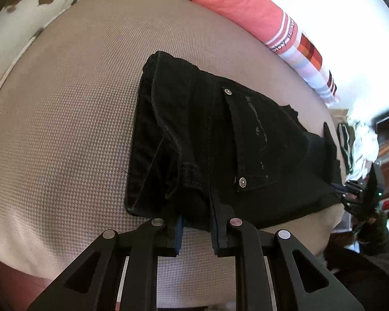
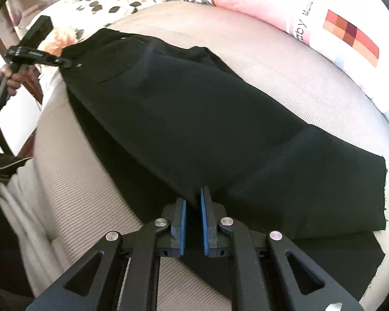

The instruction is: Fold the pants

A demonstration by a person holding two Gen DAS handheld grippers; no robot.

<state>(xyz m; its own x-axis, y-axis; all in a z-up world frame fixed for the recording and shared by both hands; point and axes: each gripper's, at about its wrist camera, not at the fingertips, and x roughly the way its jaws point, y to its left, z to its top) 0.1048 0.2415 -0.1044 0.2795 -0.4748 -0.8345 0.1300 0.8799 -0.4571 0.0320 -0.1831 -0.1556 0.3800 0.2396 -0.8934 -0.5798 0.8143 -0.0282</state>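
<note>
pants: black pants [image 2: 194,119] are lying across the beige bed [image 1: 64,129], already folded lengthwise, waist end to the left and leg hems to the right, one rear pocket [image 1: 256,142] facing up.
left gripper: the left gripper [image 1: 197,223] is pinching the near edge of the waist end, jaws narrow with cloth between them.
right gripper: the right gripper [image 2: 193,215] is clamping the near edge at mid-leg, jaws nearly closed on the fabric.
surroundings: a pink pillow [image 1: 241,7] is lying along the far side and a floral pillow [image 2: 103,2] at the far left.
step: both ends appearing gripped, likely readying the next fold.
risk: each bite is looking shallow, so layers may be slipping out during a lift.
risk: uneven lifting could be skewing the stacked legs, and the right hems [image 2: 370,194] are hanging near the bed's edge and could drag off.
</note>
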